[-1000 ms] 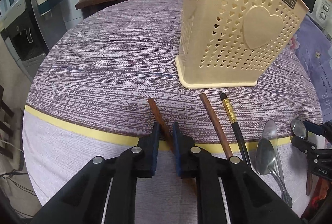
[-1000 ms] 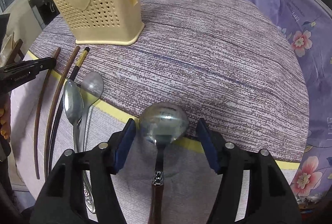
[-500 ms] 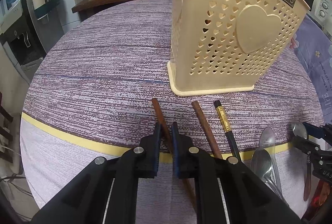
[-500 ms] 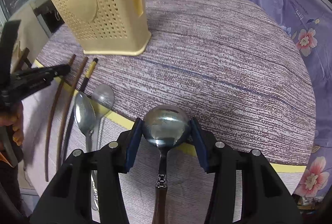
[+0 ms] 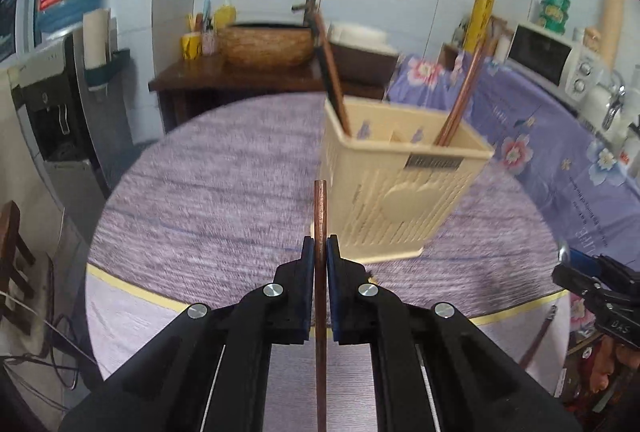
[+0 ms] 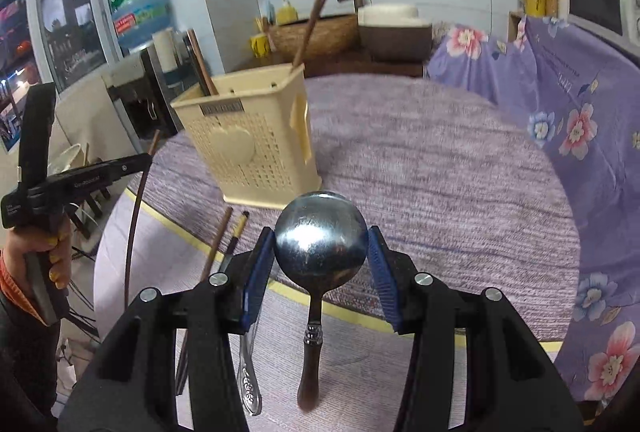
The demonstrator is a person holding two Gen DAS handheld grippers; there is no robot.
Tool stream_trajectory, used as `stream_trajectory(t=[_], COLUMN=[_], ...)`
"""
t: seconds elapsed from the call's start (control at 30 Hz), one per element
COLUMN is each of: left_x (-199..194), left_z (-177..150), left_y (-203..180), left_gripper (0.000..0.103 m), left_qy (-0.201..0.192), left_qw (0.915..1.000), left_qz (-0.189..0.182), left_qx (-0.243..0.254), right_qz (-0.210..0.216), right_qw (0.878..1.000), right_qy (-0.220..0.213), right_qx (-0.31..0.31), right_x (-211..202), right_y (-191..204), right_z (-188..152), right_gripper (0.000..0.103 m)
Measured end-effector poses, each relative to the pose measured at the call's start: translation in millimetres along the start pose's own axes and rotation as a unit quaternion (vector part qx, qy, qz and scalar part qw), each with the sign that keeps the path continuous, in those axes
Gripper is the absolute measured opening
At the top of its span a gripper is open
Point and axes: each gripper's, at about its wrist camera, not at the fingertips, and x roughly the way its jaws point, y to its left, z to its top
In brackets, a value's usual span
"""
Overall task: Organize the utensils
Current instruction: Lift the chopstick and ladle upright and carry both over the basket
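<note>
We note left claw (image 5: 320, 252) clamped mid-shaft on stiff, light brown wooden chopstick (image 5: 320, 207); right claw (image 6: 321, 252) grips slippery round steel spoon (image 6: 320, 252) bowl, probably securely; cream perforated plastic holder (image 6: 248, 139) at 11 o'clock.

One holder (image 5: 400, 199). Six chopsticks at least: three standing chopsticks (image 6: 314, 15) in it, one held chopstick (image 5: 320, 207) in the left tongs (image 5: 320, 252), two lying chopsticks (image 6: 218, 236) at its seven o'clock on the bench. Two spoons: one round spoon (image 6: 320, 248) in the right tongs (image 6: 321, 252), one ornate spoon handle (image 6: 248, 388) below; any further spoons are hidden.
</note>
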Motion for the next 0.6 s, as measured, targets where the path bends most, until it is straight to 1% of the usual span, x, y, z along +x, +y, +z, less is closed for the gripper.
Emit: stream_trajectory(t=[0.07, 0.2, 0.43, 0.6], left_x=[-15, -29, -34, -43], left_z=[4, 9, 9, 7], left_y=[-2, -3, 7, 17], left_gripper=[0.007, 0.007, 0.007, 0.007], left_qy=[-0.021, -0.041, -0.044, -0.048], left_qw=[0.9998, 0.9990, 0.9988, 0.9977], left_qz=[-0.003, -0.009, -0.022, -0.044], left_qx=[0.004, 0.010, -0.005, -0.019], right_qz=[-0.002, -0.004, -0.007, -0.005], right_qw=[1.000, 1.000, 1.000, 0.999], right_qy=[-0.010, -0.017, -0.021, -0.026], right_qx=[-0.007, -0.010, -0.013, -0.018], right_x=[-7, -11, -15, -19], right_y=[3, 6, 9, 12], right_z=[2, 5, 9, 14], right_gripper=[0.048, 0.048, 0.048, 0.048])
